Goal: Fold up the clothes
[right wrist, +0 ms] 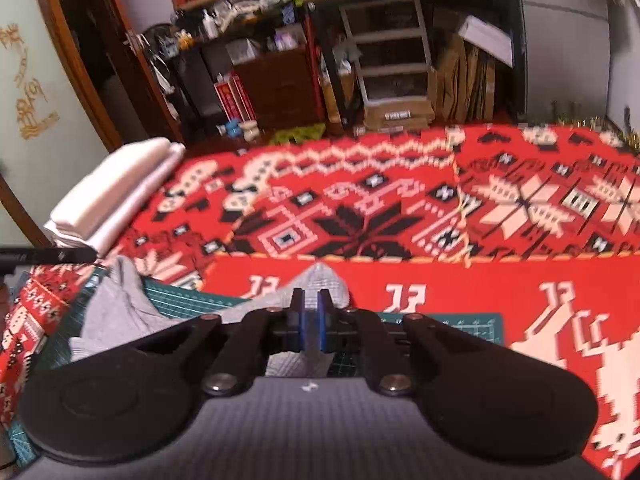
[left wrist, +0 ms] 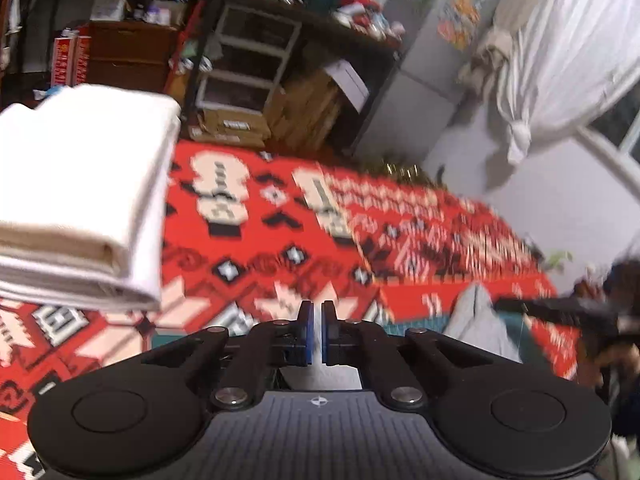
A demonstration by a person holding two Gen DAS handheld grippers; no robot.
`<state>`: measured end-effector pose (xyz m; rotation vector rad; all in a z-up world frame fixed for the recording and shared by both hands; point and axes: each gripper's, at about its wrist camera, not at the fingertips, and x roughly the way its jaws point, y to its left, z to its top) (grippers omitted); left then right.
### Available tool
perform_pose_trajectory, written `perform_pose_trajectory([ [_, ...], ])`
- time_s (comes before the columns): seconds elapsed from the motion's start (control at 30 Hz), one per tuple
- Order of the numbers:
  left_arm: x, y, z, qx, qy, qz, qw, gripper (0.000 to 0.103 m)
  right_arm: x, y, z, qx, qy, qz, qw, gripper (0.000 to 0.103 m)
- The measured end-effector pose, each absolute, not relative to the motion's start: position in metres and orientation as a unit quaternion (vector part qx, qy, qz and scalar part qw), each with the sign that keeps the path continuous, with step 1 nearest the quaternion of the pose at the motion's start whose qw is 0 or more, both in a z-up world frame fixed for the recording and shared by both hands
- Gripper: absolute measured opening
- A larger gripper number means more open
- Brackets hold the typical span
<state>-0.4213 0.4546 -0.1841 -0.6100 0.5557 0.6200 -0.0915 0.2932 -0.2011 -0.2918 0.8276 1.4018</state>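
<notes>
Left gripper (left wrist: 317, 332) low in the centre of the left wrist view, blue pads (left wrist: 307, 334) drawn nearly together with only a thin slit between, pale grey cloth showing through that slit and below it; whether actually pinched on it, cannot tell. Grey garment (left wrist: 476, 320) rising in a fold just right of the fingers, lying over a green cutting mat (left wrist: 404, 326) on the red patterned cloth (left wrist: 280, 220). Stack of folded white textiles (left wrist: 80, 200) at the left of the frame, blurred. Other gripper's dark arm faintly seen at the right edge. In the right wrist view, right gripper (right wrist: 310, 330) low at centre, pads clamped on a peak of the grey garment (right wrist: 320, 280), which pokes up just above the fingertips. More of the same grey fabric spread toward the lower left over the green cutting mat (right wrist: 180, 300). Folded white textiles (right wrist: 116, 192) at the left, beside the edge of the red patterned cloth (right wrist: 400, 208). Cluttered shelves (right wrist: 384, 60) across the top.
</notes>
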Motion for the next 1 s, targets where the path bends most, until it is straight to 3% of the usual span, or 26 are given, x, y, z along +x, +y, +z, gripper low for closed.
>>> perform_pose_trajectory([
  [0.3, -0.401, 0.464, -0.204, -0.281, 0.274, 0.315, 0.864, 0.003, -0.074, 0.318, -0.212, -0.093, 0.395, 0.613, 0.678, 0.004],
  [0.47, -0.406, 0.459, -0.186, -0.298, 0.244, 0.315, 0.867, 0.007, -0.062, 0.295, -0.184, -0.040, 0.403, 0.603, 0.687, 0.031],
  [0.57, -0.408, 0.443, -0.175, -0.302, 0.236, 0.304, 0.872, 0.021, -0.066, 0.274, -0.168, -0.035, 0.400, 0.597, 0.695, 0.043],
  [0.6, -0.409, 0.436, -0.171, -0.300, 0.235, 0.299, 0.875, 0.030, -0.070, 0.266, -0.165, -0.040, 0.398, 0.595, 0.697, 0.047],
  [0.67, -0.410, 0.421, -0.167, -0.293, 0.238, 0.292, 0.879, 0.035, -0.080, 0.250, -0.162, -0.055, 0.397, 0.591, 0.700, 0.064],
  [0.77, -0.411, 0.396, -0.165, -0.280, 0.251, 0.282, 0.883, 0.044, -0.099, 0.228, -0.163, -0.082, 0.392, 0.588, 0.703, 0.079],
  [0.9, -0.413, 0.361, -0.170, -0.261, 0.272, 0.289, 0.880, 0.061, -0.128, 0.201, -0.167, -0.114, 0.380, 0.588, 0.705, 0.094],
  [1.0, -0.413, 0.339, -0.176, -0.246, 0.293, 0.293, 0.876, 0.066, -0.151, 0.182, -0.171, -0.135, 0.369, 0.594, 0.701, 0.101],
])
